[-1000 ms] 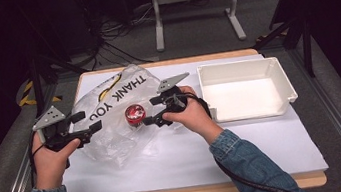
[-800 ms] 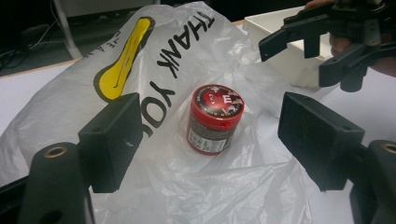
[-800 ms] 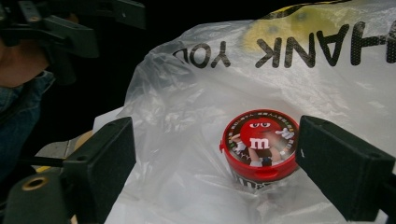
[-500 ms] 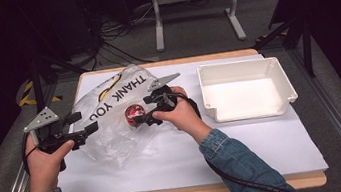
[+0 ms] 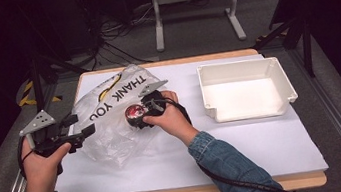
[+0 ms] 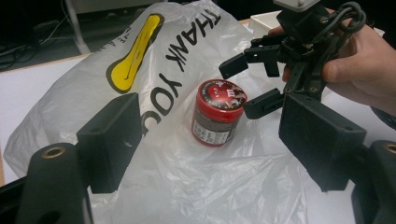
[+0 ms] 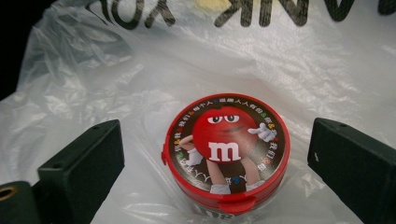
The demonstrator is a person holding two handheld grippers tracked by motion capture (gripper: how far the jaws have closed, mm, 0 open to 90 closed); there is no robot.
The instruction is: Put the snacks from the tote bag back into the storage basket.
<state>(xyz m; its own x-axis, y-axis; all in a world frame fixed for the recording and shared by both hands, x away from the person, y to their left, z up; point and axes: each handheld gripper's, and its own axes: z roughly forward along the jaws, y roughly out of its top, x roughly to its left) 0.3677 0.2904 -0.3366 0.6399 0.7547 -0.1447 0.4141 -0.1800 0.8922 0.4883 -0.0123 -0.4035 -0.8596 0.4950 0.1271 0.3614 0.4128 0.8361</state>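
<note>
A: How is the right gripper (image 5: 137, 116) standing?

B: Its jaws have just been opening and are now spreading wide, one on each side of the red candy tub (image 7: 226, 154), with clear gaps showing and nothing pressing on it.

A: Where is the tub sitting?

B: Upright on the clear plastic bag (image 5: 110, 114), which is lying across the table's (image 5: 246, 146) left half, reaching toward its far left corner.

A: And the left gripper (image 5: 74, 128)?

B: It is hovering wide and empty by the left edge, at the bag's fringe.

A: Any open room?

B: The near right stretch is lying bare; the white tray (image 5: 284, 77) is sitting near the right edge.
</note>
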